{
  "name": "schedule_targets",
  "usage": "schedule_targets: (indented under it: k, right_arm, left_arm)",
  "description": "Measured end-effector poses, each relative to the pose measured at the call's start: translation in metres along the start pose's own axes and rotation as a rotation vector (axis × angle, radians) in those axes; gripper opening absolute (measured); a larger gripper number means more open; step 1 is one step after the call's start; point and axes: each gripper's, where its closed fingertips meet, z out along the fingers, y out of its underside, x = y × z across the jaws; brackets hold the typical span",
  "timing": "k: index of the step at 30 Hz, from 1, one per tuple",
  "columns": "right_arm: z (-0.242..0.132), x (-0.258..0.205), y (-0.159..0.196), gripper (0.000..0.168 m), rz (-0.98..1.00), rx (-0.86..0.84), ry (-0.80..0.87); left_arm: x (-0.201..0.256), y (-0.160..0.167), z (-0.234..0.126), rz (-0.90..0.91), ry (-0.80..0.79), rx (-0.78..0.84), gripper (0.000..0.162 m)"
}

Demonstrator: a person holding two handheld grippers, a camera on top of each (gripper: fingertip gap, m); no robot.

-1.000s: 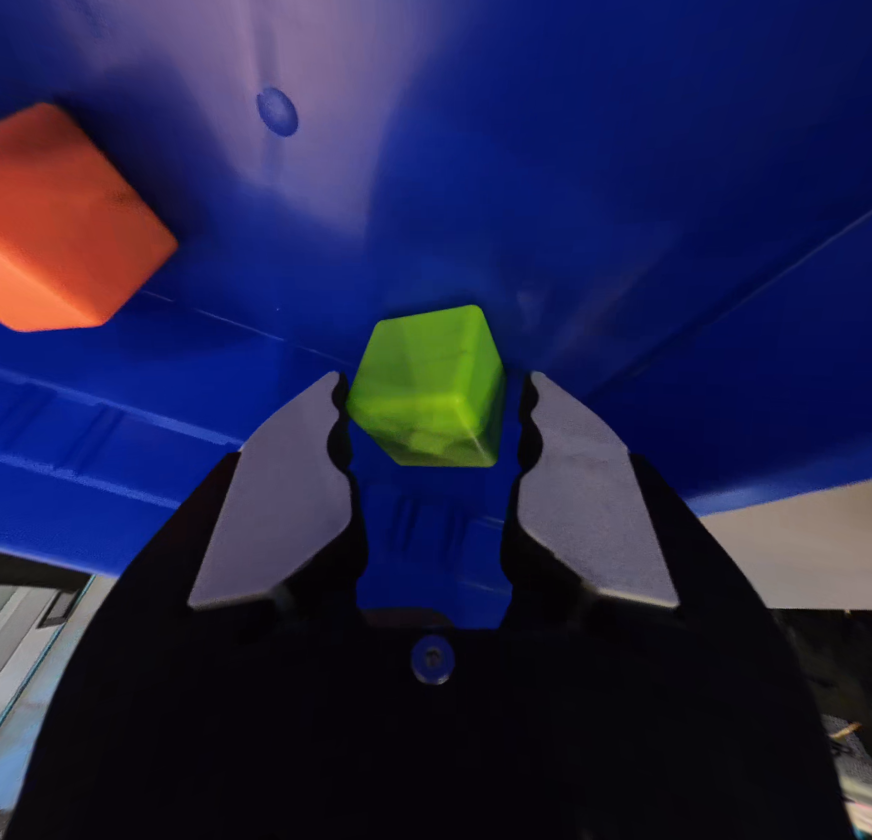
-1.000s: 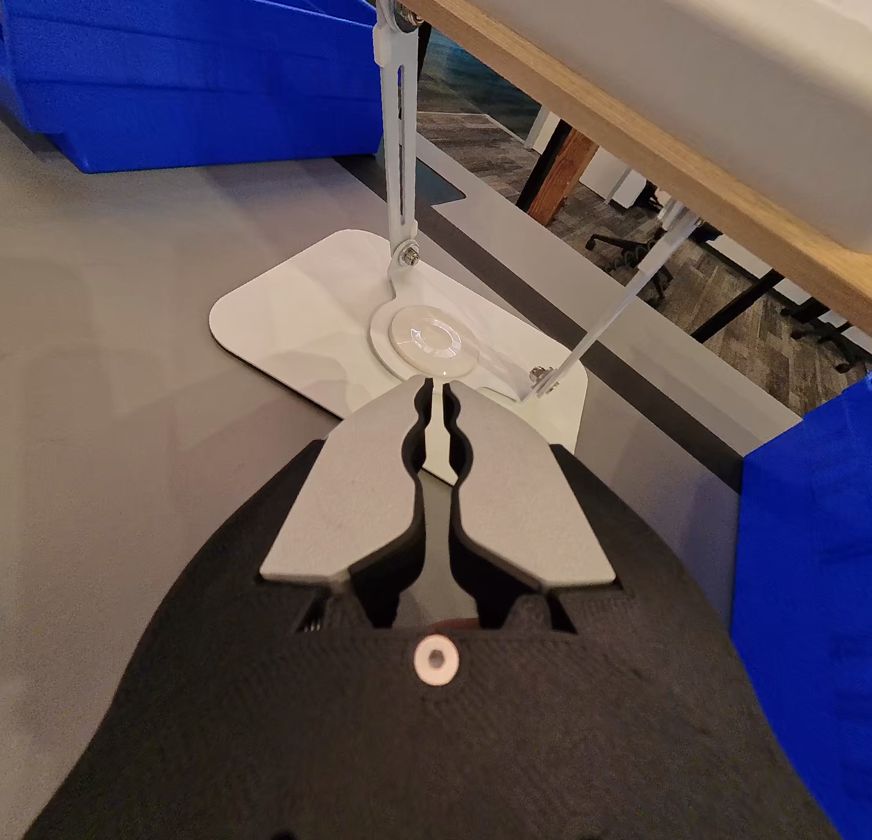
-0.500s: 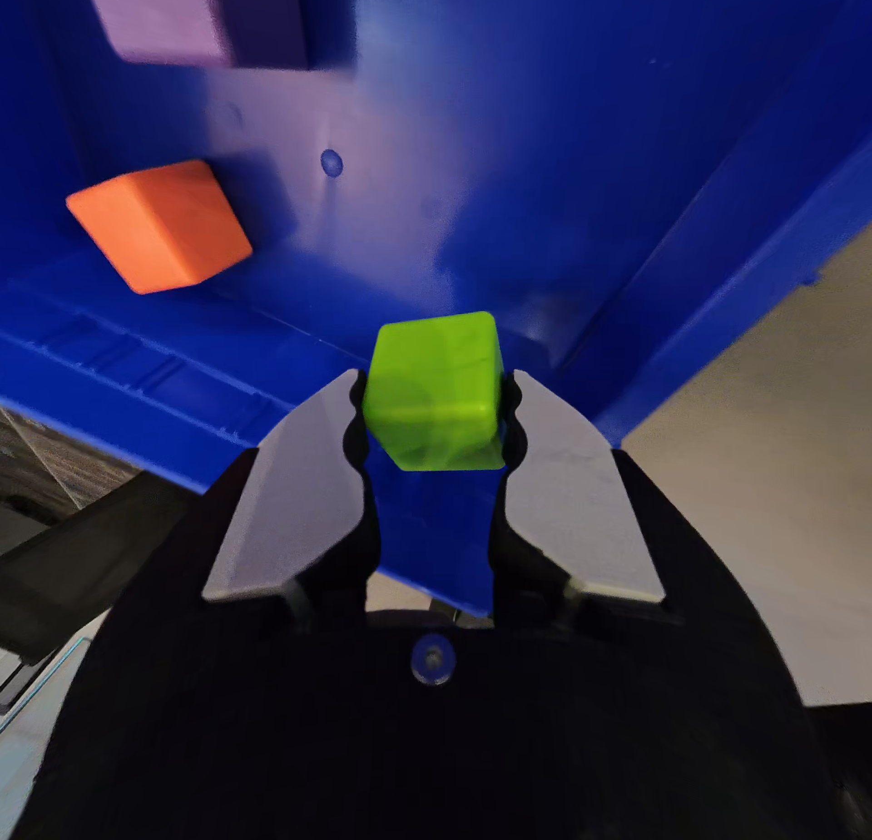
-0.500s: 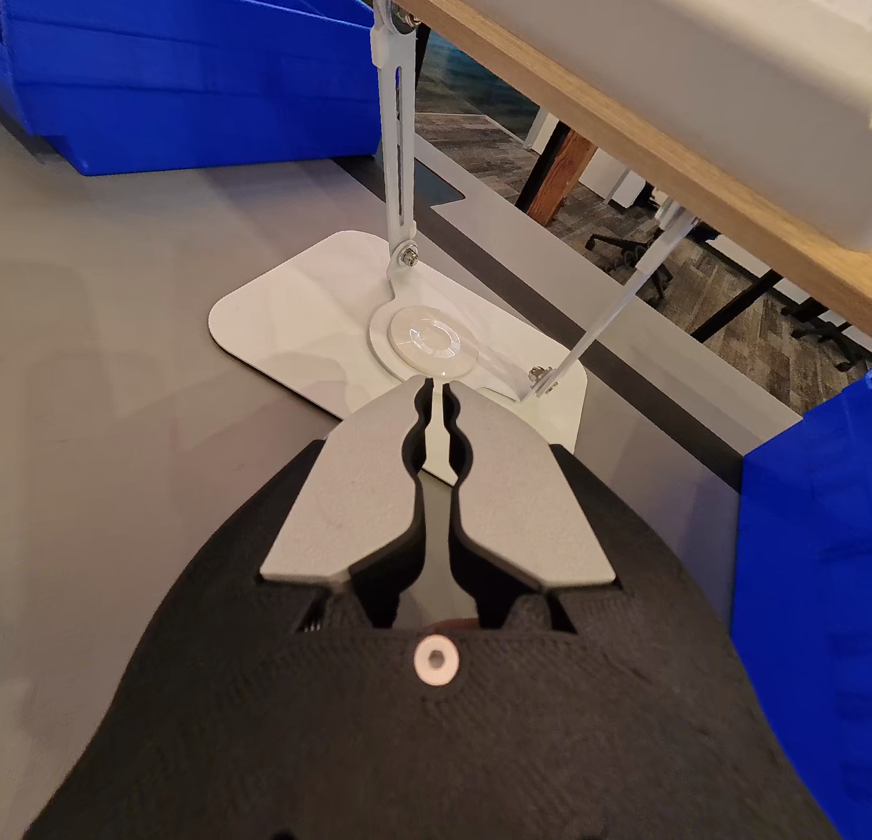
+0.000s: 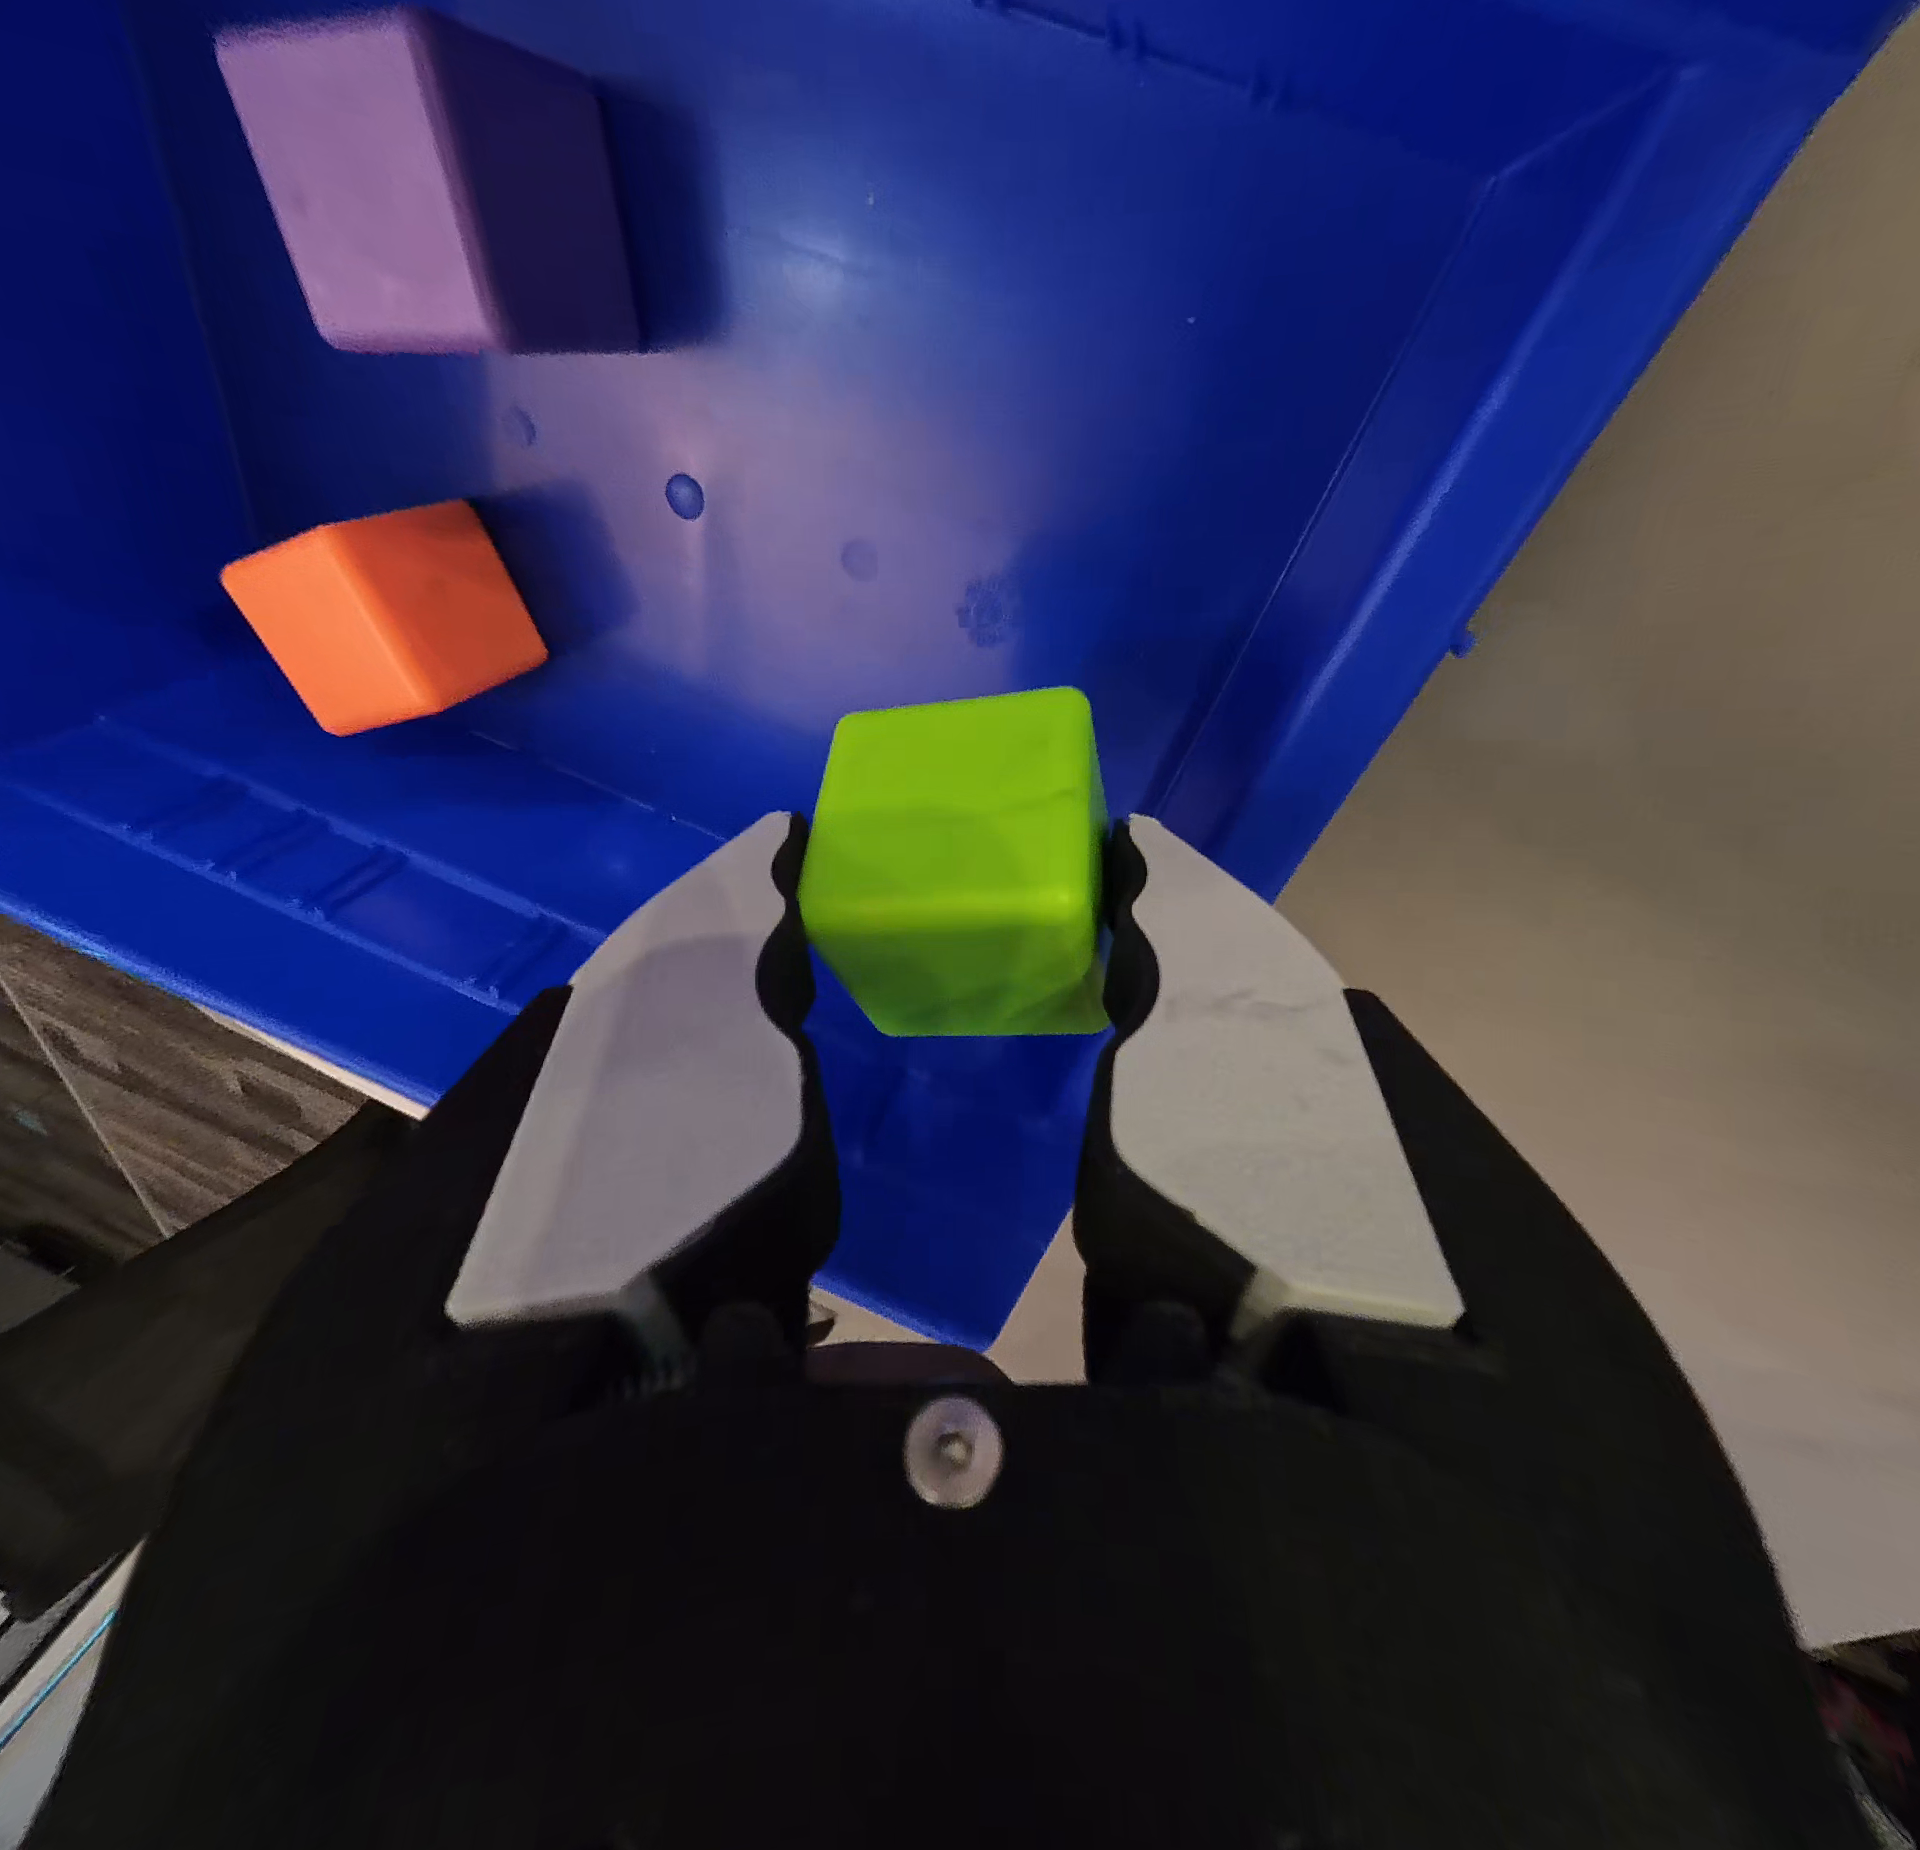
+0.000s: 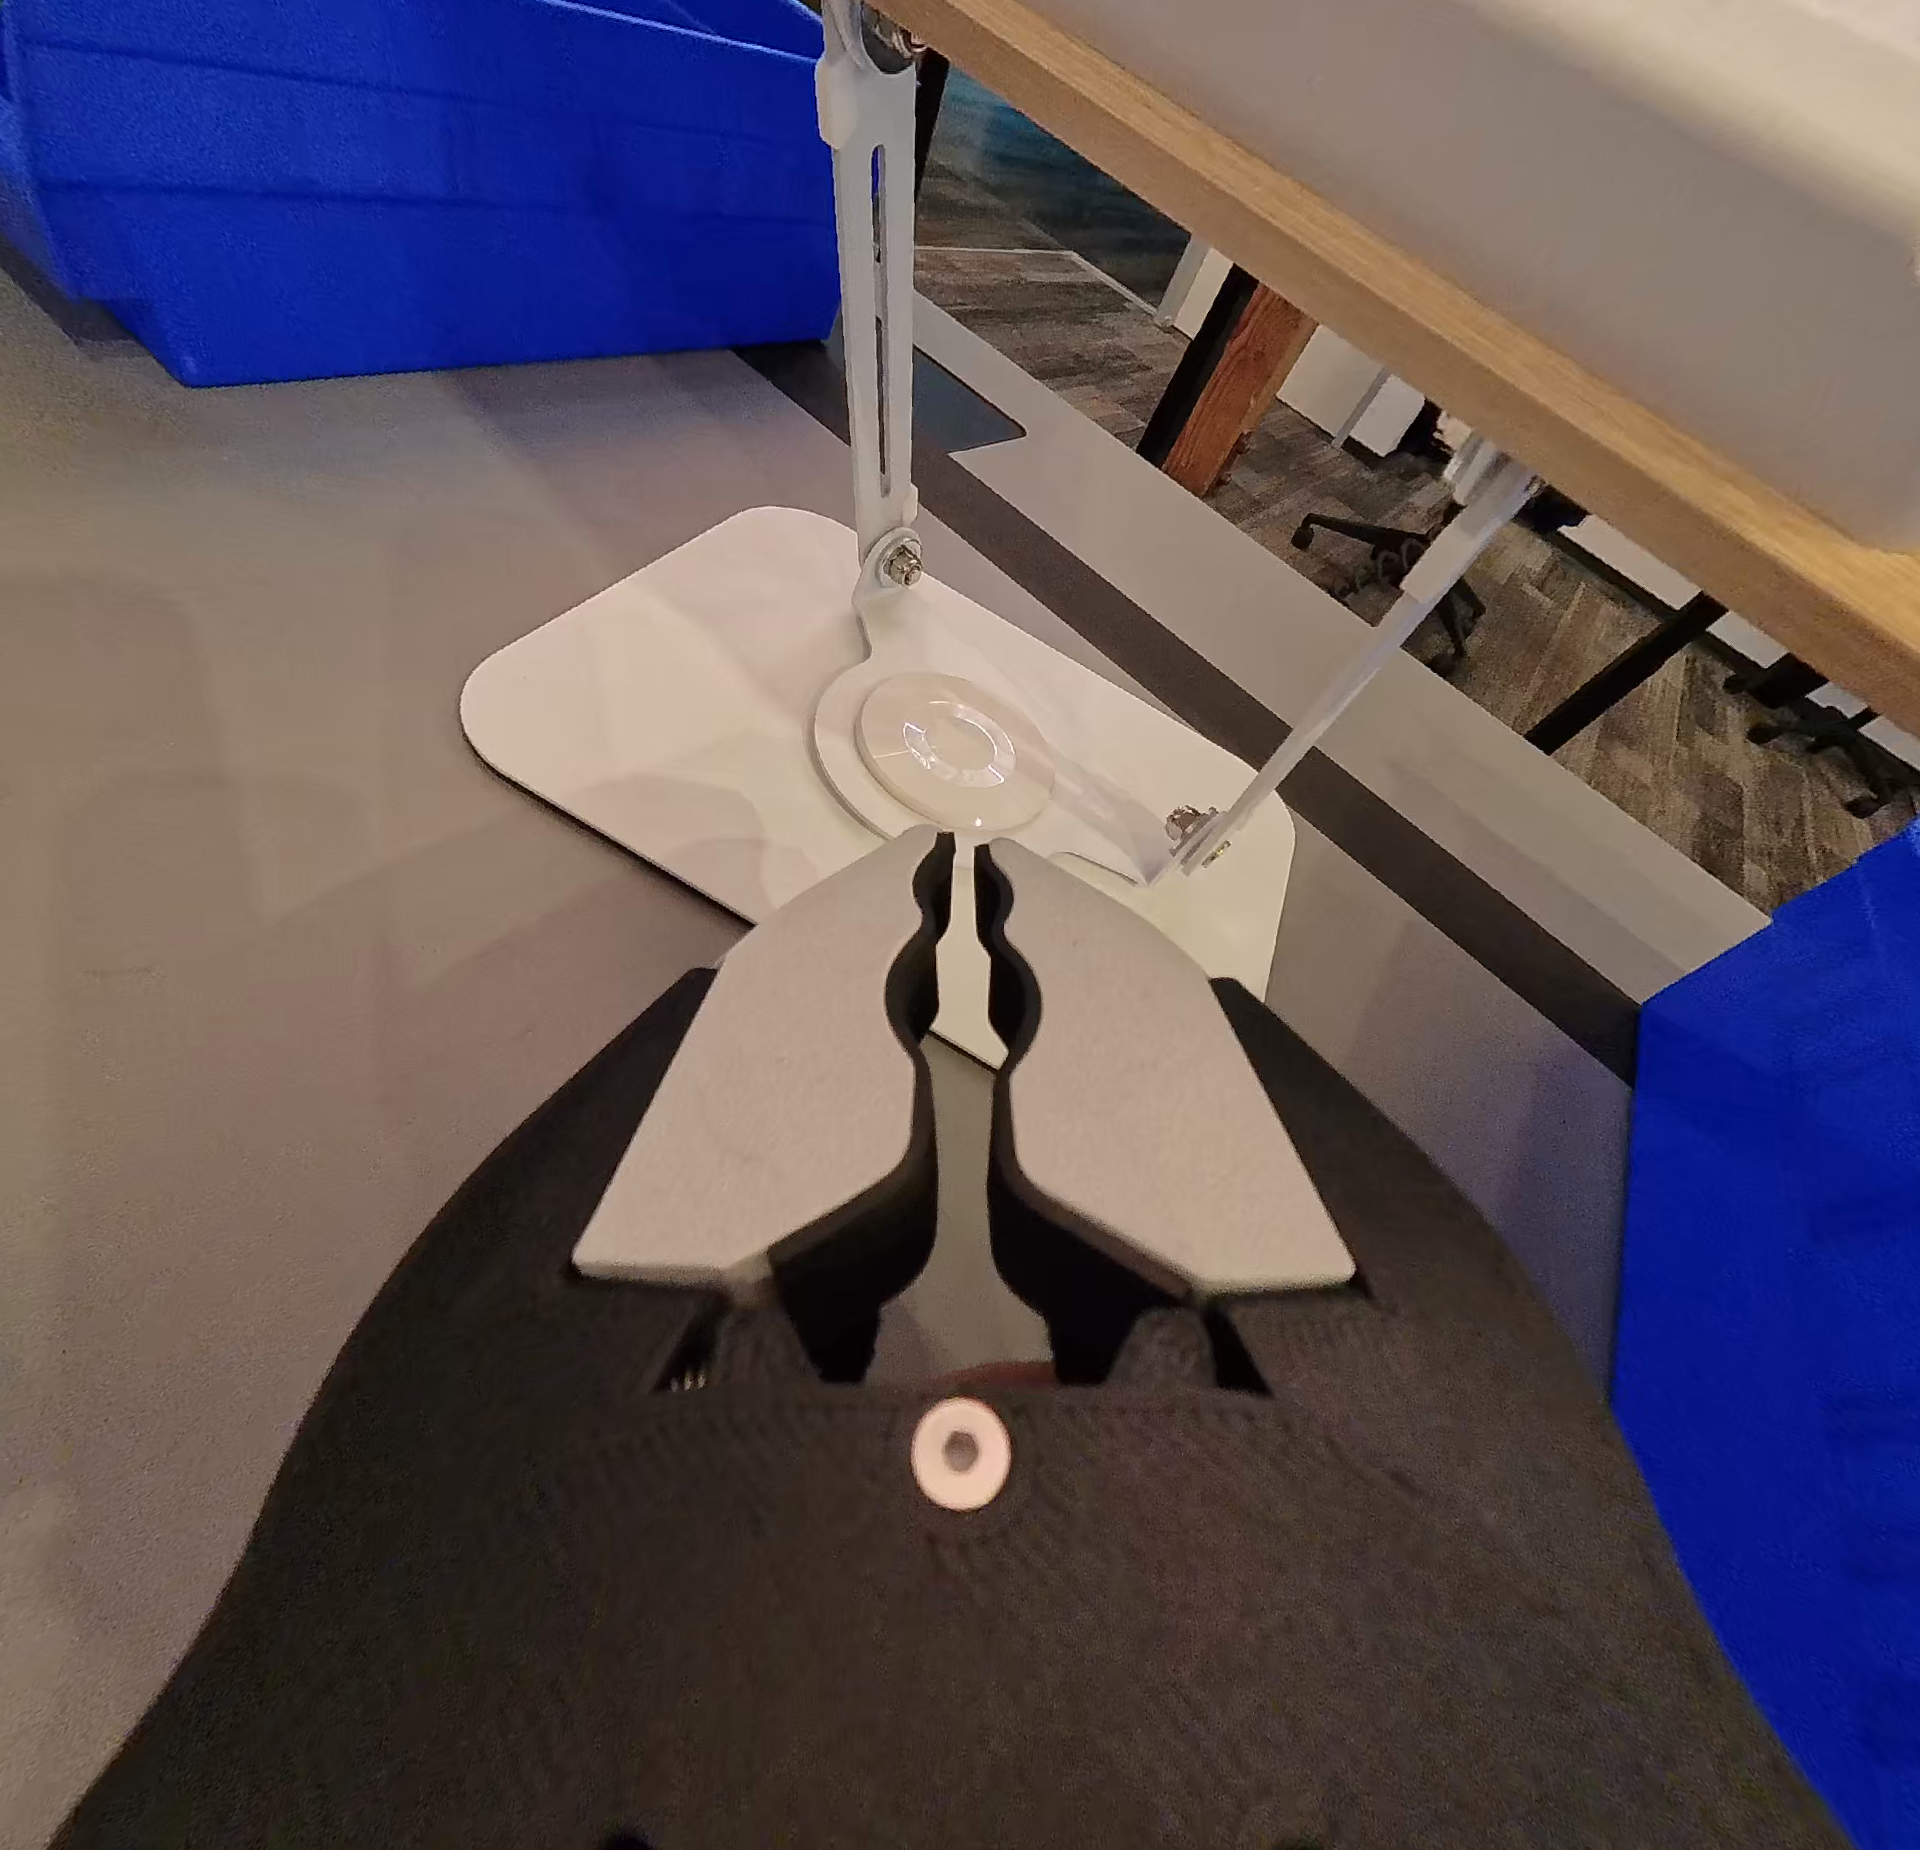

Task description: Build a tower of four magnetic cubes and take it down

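Glossy lime-green plastic cube (image 5: 951, 865), rounded edges and corners, pinched between the two grey fingers (image 5: 665, 1062) of my left hand-held gripper (image 5: 954, 901). It sits turned, one corner edge toward the camera, top face tilted up; equal sides, so no long axis. It hangs above the near corner of a smooth blue moulded plastic bin (image 5: 1039, 346) with ribbed walls. On the bin floor lie a matte orange plastic cube (image 5: 379, 616), turned diagonally, and beyond it a matte purple plastic cube (image 5: 416, 179), both well apart from the green one. Pale table surface (image 5: 1662, 761) right of the bin.

My right hand-held gripper (image 6: 964, 855) carries nothing, fingers drawn nearly together with a thin slit between, over a grey table (image 6: 260, 761), facing a flat white metal stand base (image 6: 665, 699) with rounded corners.
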Motion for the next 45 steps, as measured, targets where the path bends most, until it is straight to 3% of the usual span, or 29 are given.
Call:
schedule_targets:
  k: [5, 13, 19, 24, 31, 45]
  right_arm:
    - [0.0, 0.0, 0.0, 0.004, 0.0, -0.002, -0.001]
    - [0.0, 0.0, 0.0, 0.004, -0.006, -0.002, 0.001]
    - [0.0, -0.001, 0.0, 0.004, -0.006, -0.001, 0.001]
    - [0.0, -0.001, 0.0, 0.004, -0.005, -0.001, -0.002]
    - [0.0, -0.001, 0.0, 0.004, -0.003, -0.004, -0.005]
    - [0.001, -0.002, 0.001, 0.004, -0.009, -0.009, -0.009]
  left_arm:
    - [0.005, -0.021, -0.031, 0.022, -0.048, 0.1, 0.054]
    - [0.082, -0.103, -0.109, 0.143, -0.037, 0.541, 0.054]
    - [0.168, -0.173, -0.136, 0.301, 0.094, 0.864, 0.053]
    - [0.235, -0.222, -0.146, 0.444, 0.322, 1.106, 0.053]
    - [0.265, -0.253, -0.132, 0.534, 0.482, 1.191, 0.053]
    - [0.274, -0.26, -0.086, 0.586, 0.585, 1.166, 0.053]
